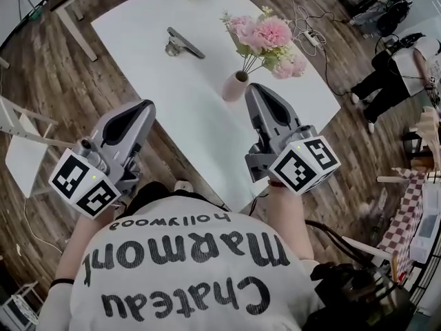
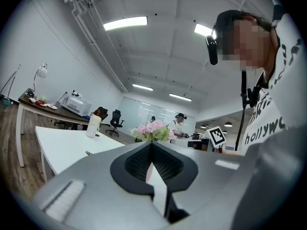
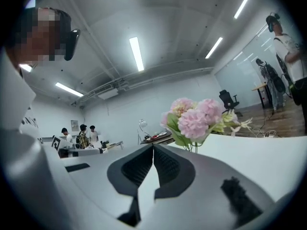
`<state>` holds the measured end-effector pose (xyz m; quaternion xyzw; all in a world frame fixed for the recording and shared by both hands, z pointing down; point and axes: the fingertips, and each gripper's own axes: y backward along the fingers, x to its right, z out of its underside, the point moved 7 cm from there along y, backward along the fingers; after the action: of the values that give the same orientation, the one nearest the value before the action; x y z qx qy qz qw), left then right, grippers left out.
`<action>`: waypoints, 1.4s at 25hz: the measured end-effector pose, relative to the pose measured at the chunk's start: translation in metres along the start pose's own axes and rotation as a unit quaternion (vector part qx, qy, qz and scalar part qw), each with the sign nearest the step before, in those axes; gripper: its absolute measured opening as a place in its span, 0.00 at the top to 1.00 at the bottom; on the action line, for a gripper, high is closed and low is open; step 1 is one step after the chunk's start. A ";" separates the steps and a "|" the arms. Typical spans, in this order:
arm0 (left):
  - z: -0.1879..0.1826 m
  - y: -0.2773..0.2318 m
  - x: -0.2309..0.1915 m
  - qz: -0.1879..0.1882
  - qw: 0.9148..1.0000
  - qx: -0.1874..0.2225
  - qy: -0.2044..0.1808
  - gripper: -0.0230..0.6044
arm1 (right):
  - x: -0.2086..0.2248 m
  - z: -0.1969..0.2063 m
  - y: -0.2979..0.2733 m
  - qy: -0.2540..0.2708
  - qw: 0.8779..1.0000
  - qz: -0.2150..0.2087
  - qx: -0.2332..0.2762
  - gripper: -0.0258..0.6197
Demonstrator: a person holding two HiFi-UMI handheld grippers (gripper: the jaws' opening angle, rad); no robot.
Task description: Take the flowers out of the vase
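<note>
Left gripper (image 1: 147, 106) and right gripper (image 1: 252, 88) are closed and empty (tips meeting); pink flowers (image 1: 270, 36) stand in the vase (image 1: 236, 87), at right's nine o'clock.

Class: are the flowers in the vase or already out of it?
In: the flowers stand with their stems down inside the upright vase on the table.

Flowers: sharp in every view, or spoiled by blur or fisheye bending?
Head view: flowers sharp, evenly lit, frame edges bent by the wide lens. Right gripper view: sharp, large, no glare. Left gripper view: small, soft, partly hidden behind the jaws.
</note>
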<state>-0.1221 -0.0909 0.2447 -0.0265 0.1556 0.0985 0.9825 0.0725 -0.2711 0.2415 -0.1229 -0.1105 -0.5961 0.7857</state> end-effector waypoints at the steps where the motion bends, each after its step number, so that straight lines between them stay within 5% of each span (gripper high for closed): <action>1: 0.001 -0.006 -0.001 0.001 1.000 -0.002 0.007 0.96 | 0.006 0.001 0.000 -0.003 1.000 0.003 0.000 0.94; 10: 0.008 -0.032 -0.007 0.008 0.999 -0.042 0.012 0.96 | 0.036 0.020 -0.003 -0.027 0.999 0.018 0.000 0.93; 15: 0.007 -0.035 0.003 0.018 0.998 -0.058 0.011 0.96 | 0.030 0.019 0.009 0.027 0.999 0.030 -0.010 0.93; 19: 0.014 -0.053 -0.025 0.044 0.997 -0.064 0.018 0.96 | 0.039 0.033 -0.006 0.029 0.997 0.067 -0.015 0.91; 21: 0.021 -0.069 -0.044 0.061 0.995 -0.070 0.024 0.96 | 0.051 0.041 -0.016 0.029 0.995 0.088 -0.023 0.79; 29: 0.027 -0.123 -0.067 0.094 0.990 -0.095 0.040 0.96 | 0.061 0.042 -0.024 0.025 0.989 0.145 -0.007 0.74; 35: 0.057 -0.150 -0.076 0.159 0.980 -0.112 0.036 0.96 | 0.057 0.073 -0.009 0.030 0.976 0.214 0.003 0.74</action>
<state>-0.1456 -0.2470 0.3259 -0.1153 0.1810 0.2691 0.9389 0.0767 -0.3016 0.3290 -0.1235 -0.0600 -0.4169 0.8985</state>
